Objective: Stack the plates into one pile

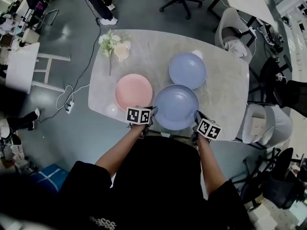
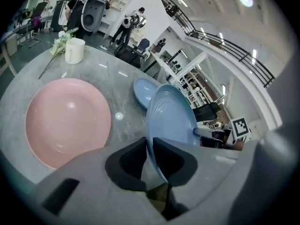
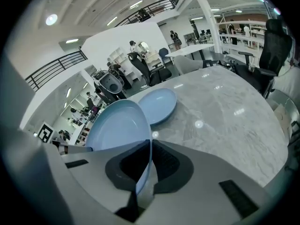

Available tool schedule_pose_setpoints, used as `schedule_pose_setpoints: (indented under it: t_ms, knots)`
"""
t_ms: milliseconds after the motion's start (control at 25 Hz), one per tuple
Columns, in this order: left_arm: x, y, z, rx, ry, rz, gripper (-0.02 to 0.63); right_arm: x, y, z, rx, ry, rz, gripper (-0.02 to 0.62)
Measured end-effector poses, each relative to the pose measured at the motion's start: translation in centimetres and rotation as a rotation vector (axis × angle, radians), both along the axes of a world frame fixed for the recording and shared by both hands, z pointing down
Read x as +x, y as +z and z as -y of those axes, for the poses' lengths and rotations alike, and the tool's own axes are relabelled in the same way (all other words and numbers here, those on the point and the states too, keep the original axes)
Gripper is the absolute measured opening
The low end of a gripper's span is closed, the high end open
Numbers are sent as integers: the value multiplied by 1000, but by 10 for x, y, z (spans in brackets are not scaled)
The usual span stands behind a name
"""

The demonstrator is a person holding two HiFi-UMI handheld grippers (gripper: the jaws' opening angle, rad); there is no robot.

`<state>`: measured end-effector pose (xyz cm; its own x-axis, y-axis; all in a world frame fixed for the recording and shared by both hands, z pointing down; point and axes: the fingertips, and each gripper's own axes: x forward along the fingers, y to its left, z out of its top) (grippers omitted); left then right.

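Head view: a blue plate (image 1: 175,107) is recorded at the near side of the marble table (image 1: 225,90), taken at its left rim by the left gripper (image 1: 151,113) and at its right rim by the right gripper (image 1: 196,116). Both pairs of jaws are seen clamped on that thin rim in the left gripper view and the right gripper view. A pink plate (image 1: 133,92) is noted flat just to its left and a second blue plate (image 1: 187,70) just beyond it; whether the gripped plate is clear of the table cannot be told.
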<state>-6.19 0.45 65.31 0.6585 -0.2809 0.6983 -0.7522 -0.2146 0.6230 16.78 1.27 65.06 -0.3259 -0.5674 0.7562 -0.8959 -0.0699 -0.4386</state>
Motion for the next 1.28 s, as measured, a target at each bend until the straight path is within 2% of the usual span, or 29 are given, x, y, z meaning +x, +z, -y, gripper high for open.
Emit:
schedule_pose_setpoints:
  t_ms: [280,520,1080,1280]
  knots:
    - [19,8,42,-3,68,11,48,17,20,25,-30,22,-43,26]
    - [34,17,80,-26,66,18,46,32,17,63,-25,39,-35,26]
    - [71,51,175,-32,47,118,46,71,44,161,-47,0,-4,26]
    - [84,63,197,-44,85,140,46,83,58,180,-71,5,-5,26]
